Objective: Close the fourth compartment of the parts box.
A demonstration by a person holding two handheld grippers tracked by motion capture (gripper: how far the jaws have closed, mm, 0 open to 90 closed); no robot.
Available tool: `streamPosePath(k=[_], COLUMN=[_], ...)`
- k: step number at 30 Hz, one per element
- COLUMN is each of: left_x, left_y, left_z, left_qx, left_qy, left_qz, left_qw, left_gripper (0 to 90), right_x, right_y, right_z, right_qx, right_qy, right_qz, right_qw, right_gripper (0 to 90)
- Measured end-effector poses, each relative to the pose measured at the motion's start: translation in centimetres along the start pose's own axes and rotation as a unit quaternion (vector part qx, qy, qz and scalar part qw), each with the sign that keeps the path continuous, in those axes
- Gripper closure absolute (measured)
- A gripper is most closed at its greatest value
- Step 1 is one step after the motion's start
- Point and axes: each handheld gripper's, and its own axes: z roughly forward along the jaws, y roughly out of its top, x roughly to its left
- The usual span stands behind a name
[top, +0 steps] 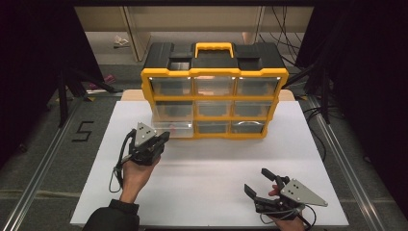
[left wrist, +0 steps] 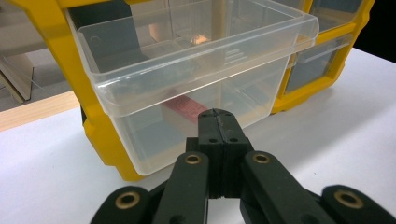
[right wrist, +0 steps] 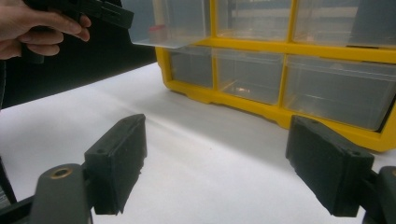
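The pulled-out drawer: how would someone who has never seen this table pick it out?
On the white table stands a yellow-and-black organiser with clear drawers. Look at its bottom row, far left, in front of the shut left gripper. That drawer alone juts out of the frame, and something red lies inside.

a white table (top: 207, 178) carries a yellow-and-black drawer cabinet (top: 214, 91) standing at its far edge.

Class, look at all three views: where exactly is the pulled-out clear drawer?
The clear drawer sticks out of the bottom-left slot of the yellow organizer, at the left of the high view, just beyond the shut left gripper.
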Motion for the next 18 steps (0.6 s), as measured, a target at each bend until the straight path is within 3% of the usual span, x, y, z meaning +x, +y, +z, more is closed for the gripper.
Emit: streamPosePath(k=[18], left_x=[0.13], left_y=[0.11], left_z=[0.63], left_qx=[-0.002], left_qy=[0.003], left_qz=[-0.001], left_qw=[1.0], left_gripper=[89.6], right_x=[0.0], right_y=[-0.01], right_z=[0.03], right_qx=[0.001], right_qy=[-0.001], right_qz=[-0.001], right_qw=[1.0], right_gripper=[21.2])
